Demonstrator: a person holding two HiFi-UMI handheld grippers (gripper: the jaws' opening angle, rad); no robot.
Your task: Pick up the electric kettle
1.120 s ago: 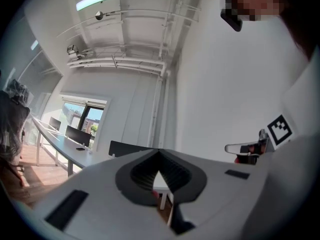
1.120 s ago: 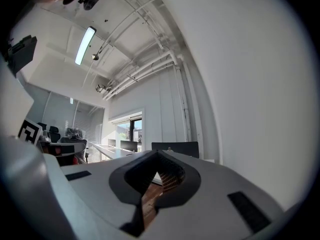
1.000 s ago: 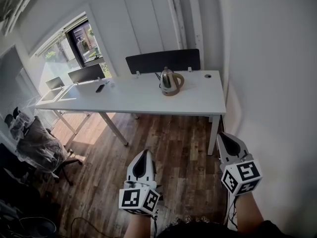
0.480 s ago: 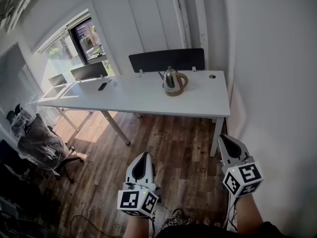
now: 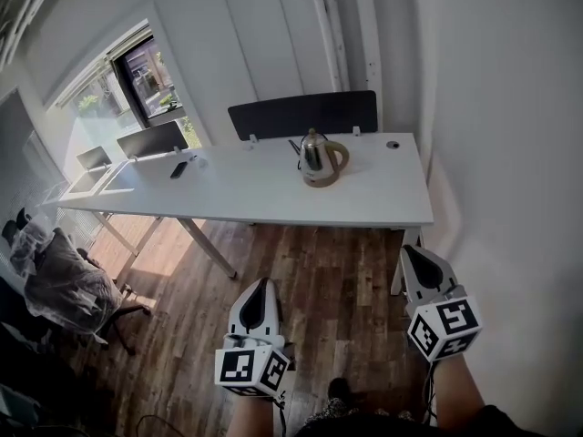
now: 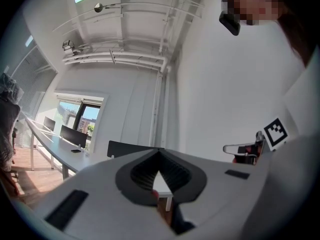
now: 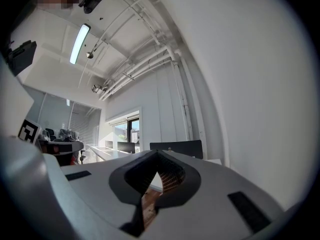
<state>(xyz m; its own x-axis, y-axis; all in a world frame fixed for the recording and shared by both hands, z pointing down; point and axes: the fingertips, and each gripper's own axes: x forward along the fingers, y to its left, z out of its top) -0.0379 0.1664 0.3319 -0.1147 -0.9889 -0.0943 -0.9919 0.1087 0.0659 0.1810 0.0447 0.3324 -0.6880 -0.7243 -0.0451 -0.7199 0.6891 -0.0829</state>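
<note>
Steel electric kettle [image 5: 319,160] upright on white surface [image 5: 228,198], upper centre, handle toward frame right. Your left hand-held gripper [image 5: 264,282] and right hand-held gripper [image 5: 407,249]: lower frame, well apart from kettle, both closed, empty. Right judged better placed for handle.

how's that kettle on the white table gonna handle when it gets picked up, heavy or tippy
The kettle looks like shiny metal, so it is probably rigid and slippery on the body; its looped handle seems the safer grip. It sits on a round base, which likely stays on the table when lifted. Weight depends on water inside, which cannot be seen.
</note>
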